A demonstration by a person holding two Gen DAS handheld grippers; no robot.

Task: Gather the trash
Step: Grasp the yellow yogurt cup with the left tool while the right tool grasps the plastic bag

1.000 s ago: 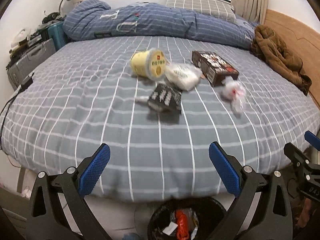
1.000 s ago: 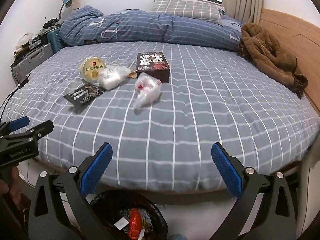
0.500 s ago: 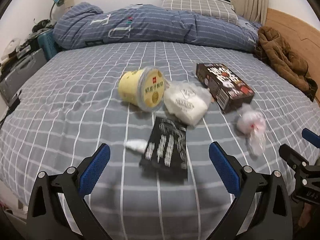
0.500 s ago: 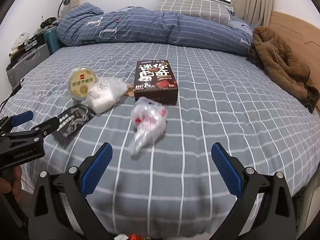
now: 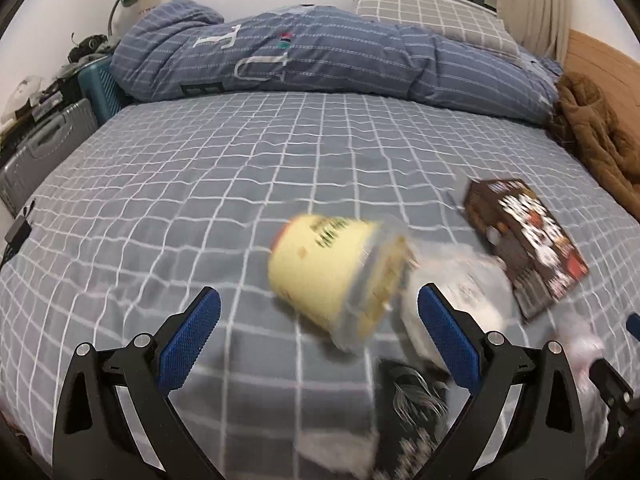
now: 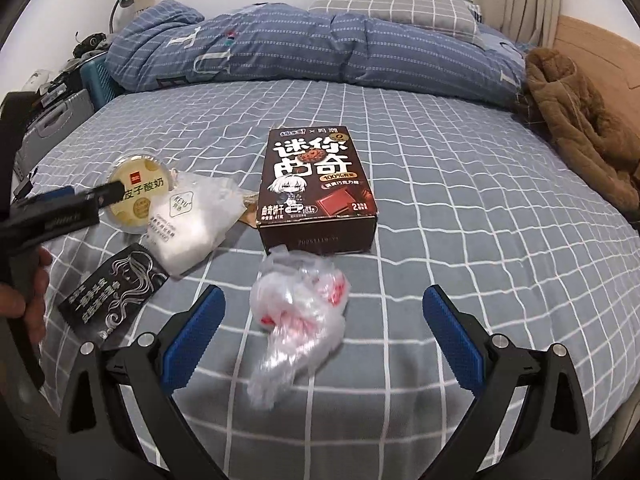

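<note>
The trash lies in a loose cluster on the bed [image 6: 440, 208], on its grey checked cover. Taking the brown biscuit box [image 6: 318, 184] as the landmark: a crumpled clear plastic bag [image 6: 298, 312] with red print lies just in front of the box's near end, apart from it by a thin strip of cover. To the box's left sits a white soft packet [image 6: 192, 224], and further left, touching that packet, a yellow yoghurt tub [image 6: 136, 196] on its side with its round lid facing the right wrist camera. In front of the packet, a black sachet [image 6: 114, 294] with silver print lies flat.

The right tool [image 6: 324, 332] hangs with its blue pads wide apart, the plastic bag between them, nothing gripped. Only this view shows the lid text, the box's front and a hand [image 6: 26, 300] at the left edge holding the other tool's handle.

The left wrist view, blurred, shows the tub's [image 5: 332, 276] yellow side wall instead, lying between and just ahead of the left tool's [image 5: 318, 332] widely spread pads, with the box [image 5: 528, 244] to the right. A blue quilt [image 6: 304, 48], a grey pillow [image 6: 396, 6] and a brown coat [image 6: 580, 128] lie beyond the box.
</note>
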